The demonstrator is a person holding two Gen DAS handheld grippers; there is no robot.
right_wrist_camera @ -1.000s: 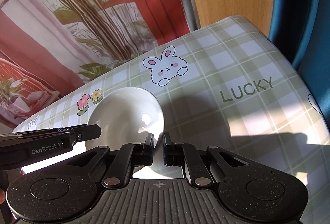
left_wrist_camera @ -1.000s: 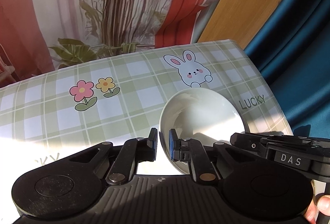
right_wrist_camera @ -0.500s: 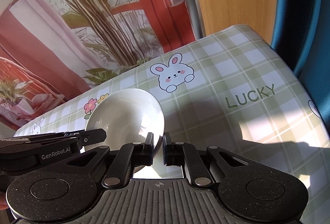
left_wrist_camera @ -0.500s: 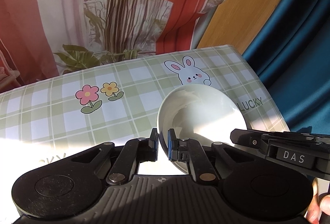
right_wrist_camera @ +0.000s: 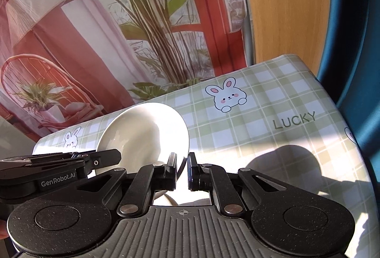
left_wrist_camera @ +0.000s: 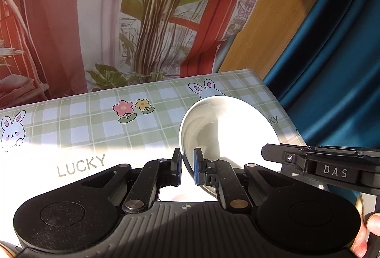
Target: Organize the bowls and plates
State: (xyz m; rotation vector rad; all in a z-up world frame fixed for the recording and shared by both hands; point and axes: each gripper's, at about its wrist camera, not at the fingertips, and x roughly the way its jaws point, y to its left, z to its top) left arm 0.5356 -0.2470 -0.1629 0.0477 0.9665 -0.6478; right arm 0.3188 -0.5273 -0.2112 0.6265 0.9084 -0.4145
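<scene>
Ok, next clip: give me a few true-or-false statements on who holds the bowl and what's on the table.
1. The left tongs clamp the rim of the white bowl. True.
2. The right tongs are wide open, away from the bowl. False: they pinch its rim too.
3. The bowl holds food. False: it looks empty.
4. The tablecloth is green plaid with bunnies. True.
</scene>
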